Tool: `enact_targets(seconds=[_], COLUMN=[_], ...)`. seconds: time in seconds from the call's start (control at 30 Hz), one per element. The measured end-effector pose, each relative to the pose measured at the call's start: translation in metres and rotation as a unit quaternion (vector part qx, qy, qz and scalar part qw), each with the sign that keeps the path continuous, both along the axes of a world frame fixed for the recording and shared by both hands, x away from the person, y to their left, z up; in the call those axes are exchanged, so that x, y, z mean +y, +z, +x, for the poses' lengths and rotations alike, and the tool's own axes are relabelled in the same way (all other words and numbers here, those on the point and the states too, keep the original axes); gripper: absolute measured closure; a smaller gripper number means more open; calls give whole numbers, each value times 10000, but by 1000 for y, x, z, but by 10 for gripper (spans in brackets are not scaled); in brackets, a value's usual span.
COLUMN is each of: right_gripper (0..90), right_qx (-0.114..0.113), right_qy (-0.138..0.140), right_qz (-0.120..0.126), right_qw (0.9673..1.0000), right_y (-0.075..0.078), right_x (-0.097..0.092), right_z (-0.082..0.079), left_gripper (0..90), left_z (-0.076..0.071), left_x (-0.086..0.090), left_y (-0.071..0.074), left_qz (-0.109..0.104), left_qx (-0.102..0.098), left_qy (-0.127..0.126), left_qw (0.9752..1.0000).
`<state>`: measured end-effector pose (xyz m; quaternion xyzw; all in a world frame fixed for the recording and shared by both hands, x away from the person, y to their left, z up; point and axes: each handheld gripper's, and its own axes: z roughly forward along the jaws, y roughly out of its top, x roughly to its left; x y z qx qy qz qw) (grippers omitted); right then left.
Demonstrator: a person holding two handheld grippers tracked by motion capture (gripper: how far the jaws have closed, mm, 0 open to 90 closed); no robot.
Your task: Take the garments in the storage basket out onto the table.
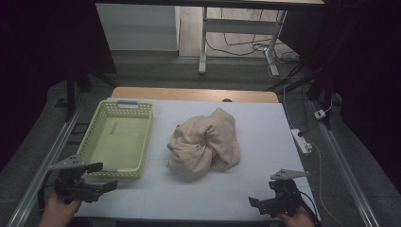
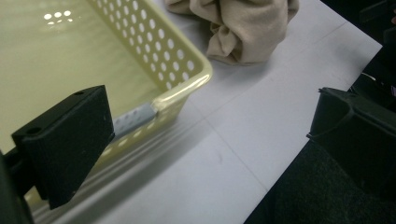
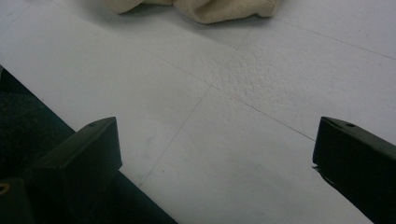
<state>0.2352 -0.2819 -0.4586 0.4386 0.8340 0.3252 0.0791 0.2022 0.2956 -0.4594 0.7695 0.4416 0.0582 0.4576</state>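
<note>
As seen from the high view, a crumpled beige cloth (image 1: 204, 144) lies mid-table on the white sheet (image 1: 265, 127), just right of a pale green basket (image 1: 118, 139). The left gripper (image 1: 105, 177) is held at the basket's near corner, the right gripper (image 1: 254, 203) at the table's near right edge, well apart from the cloth.

In the left gripper view, jaws are spread wide, nothing between them; the basket's perforated wall is seen beside one jaw.

In the right gripper view, jaws stand wide over bare sheet, the cloth's edge beyond.
</note>
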Motion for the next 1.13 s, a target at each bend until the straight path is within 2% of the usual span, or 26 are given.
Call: enact_targets(seconds=[0.23,0.6,0.83,1.07,1.13], right_gripper=[7,7,6,6,6], right_qx=[3,6,4,4,6], right_qy=[3,-9,-11,29,35], right_qz=[5,-25,-28,-33,-53], right_qw=[10000,10000,10000,10000,10000], right_y=[0,0,0,0,0], right_x=[0,0,1,2,1], right_z=[0,0,0,0,0], left_gripper=[0,0,0,0,0], left_z=[-13,-28,-35,-38,-37], left_x=[15,28,31,26,25], left_y=[-6,-14,-20,-21,-21], left_qz=[-61,-10,112,405,408], left_qx=[59,152,246,336,362], left_qy=[211,430,479,448,446], left_qw=[9997,9990,9985,9976,9975])
